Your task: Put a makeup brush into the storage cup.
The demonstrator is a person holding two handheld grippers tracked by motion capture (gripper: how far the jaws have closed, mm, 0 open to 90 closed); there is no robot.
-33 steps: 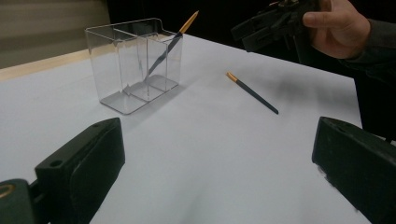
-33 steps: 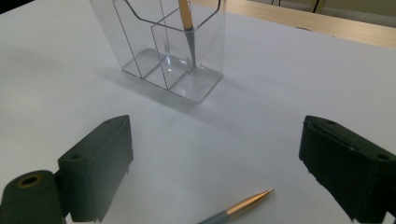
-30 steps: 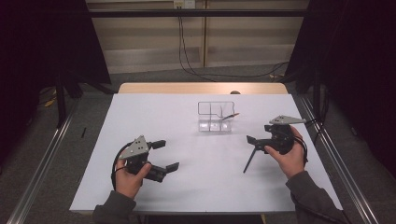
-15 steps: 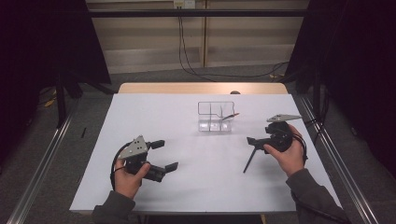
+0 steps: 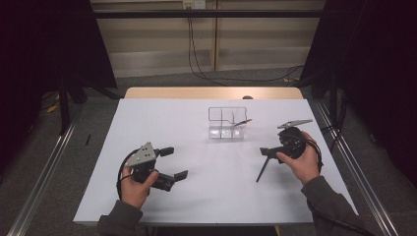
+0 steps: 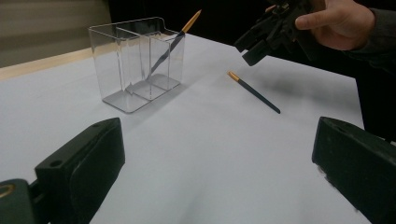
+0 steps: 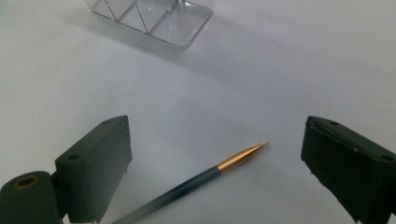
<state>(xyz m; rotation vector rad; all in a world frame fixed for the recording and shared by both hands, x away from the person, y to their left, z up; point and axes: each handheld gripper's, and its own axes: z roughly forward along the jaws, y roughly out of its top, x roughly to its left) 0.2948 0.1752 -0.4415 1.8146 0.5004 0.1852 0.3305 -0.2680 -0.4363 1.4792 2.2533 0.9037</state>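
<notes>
- Right hand-held black two-jaw gripper (image 5: pixel 268 152): jaws spread wide apart, nothing between the pads, hovering just above the white table (image 5: pixel 206 196), tilted down over the loose pen.
- Loose dark-blue slim pen with a gold pointed tip (image 7: pixel 205 176): flat on the white tabletop, lying between the right gripper's two open jaws in the right gripper view, touching neither; near the table's right side in the high view (image 5: pixel 262 170), gold end toward the clear box.
- Clear plastic box with inner dividers (image 5: pixel 227 123): upright near the middle of the table, toward its far edge, well apart from the loose pen.
- Second dark pen with a gold end (image 6: pixel 173 41): leaning tilted inside one compartment of the box, gold end above the rim.
- Left hand-held black two-jaw gripper (image 5: pixel 174 163): jaws also spread apart and empty, low over the table's left near part, pointing toward the box.
</notes>
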